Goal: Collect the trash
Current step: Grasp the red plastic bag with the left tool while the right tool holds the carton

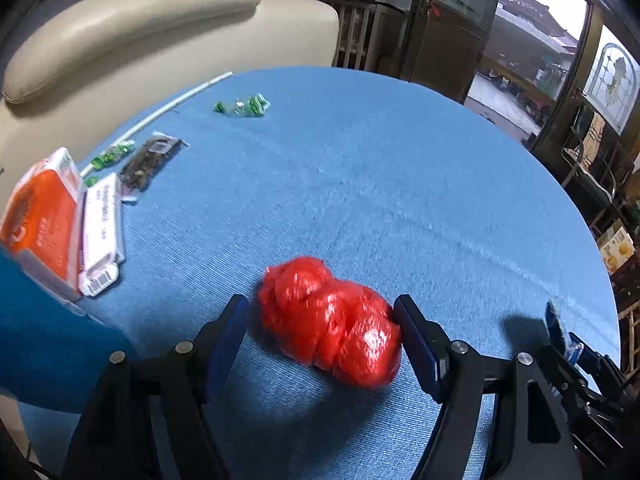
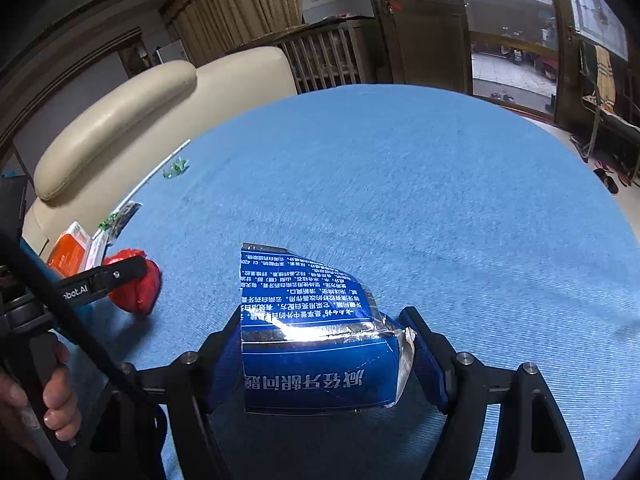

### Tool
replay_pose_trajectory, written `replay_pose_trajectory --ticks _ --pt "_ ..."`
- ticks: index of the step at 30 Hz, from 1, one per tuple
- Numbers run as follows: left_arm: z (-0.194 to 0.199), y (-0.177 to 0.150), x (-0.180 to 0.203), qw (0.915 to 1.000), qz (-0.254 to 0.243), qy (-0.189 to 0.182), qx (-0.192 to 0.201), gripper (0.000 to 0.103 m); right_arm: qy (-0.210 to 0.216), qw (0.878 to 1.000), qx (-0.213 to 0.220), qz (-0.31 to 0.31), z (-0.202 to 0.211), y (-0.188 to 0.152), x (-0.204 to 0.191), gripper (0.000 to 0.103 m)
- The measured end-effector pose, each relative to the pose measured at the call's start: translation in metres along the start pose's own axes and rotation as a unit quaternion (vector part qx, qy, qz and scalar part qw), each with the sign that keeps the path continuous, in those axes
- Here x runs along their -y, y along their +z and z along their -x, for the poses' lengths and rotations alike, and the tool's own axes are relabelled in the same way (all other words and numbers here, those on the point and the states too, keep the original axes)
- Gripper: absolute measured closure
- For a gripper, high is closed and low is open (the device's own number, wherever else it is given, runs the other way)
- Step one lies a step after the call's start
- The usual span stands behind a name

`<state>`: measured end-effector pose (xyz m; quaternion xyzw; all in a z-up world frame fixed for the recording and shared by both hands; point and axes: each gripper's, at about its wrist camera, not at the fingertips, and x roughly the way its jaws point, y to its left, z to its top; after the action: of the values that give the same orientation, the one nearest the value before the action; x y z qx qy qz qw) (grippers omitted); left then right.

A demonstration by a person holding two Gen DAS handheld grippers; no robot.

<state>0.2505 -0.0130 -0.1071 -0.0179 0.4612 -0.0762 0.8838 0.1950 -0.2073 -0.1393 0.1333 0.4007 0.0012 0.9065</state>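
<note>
From my left wrist view, my left gripper (image 1: 320,320) tilts down at the blue tablecloth (image 1: 400,184) with its jaws standing wide around a crumpled red plastic bag (image 1: 330,324). The right pad touches the bag; the left pad stands clear of it, so nothing is clamped. At far left lie one orange box (image 1: 42,220), one white carton (image 1: 102,236) with print too blurred to read, one dark wrapper (image 1: 152,158), three green wrappers (image 1: 244,106) and a white straw (image 1: 168,108).

From my right wrist view, my right gripper (image 2: 326,344) angles down and is closed on a flattened blue toothpaste box (image 2: 316,344) printed in Chinese characters, seen upside down. A hand (image 2: 60,396) grips the other tool, whose finger reads "bot.AI".
</note>
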Motion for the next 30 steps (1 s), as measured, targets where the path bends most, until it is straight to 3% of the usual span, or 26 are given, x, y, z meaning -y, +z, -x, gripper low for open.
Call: replay_pose_trajectory --ticks 8,13,19,30 --pt "-0.01 -0.005 -0.001 0.9997 -0.001 -0.015 -0.016 0.029 0.001 1.0 -0.001 0.001 0.0 0.002 0.001 0.026" --pt "-0.008 -0.008 0.002 0.9998 -0.012 -0.011 -0.009 0.039 0.001 1.0 -0.001 0.0 0.001 0.002 0.001 0.026" --pt "-0.002 -0.013 0.006 0.9996 -0.022 -0.017 -0.006 0.044 0.003 1.0 0.004 -0.002 0.007 0.004 0.003 0.026" --pt "0.038 -0.028 0.023 0.9988 -0.044 -0.019 0.009 0.045 0.012 1.0 0.028 -0.006 0.038 0.006 0.004 0.026"
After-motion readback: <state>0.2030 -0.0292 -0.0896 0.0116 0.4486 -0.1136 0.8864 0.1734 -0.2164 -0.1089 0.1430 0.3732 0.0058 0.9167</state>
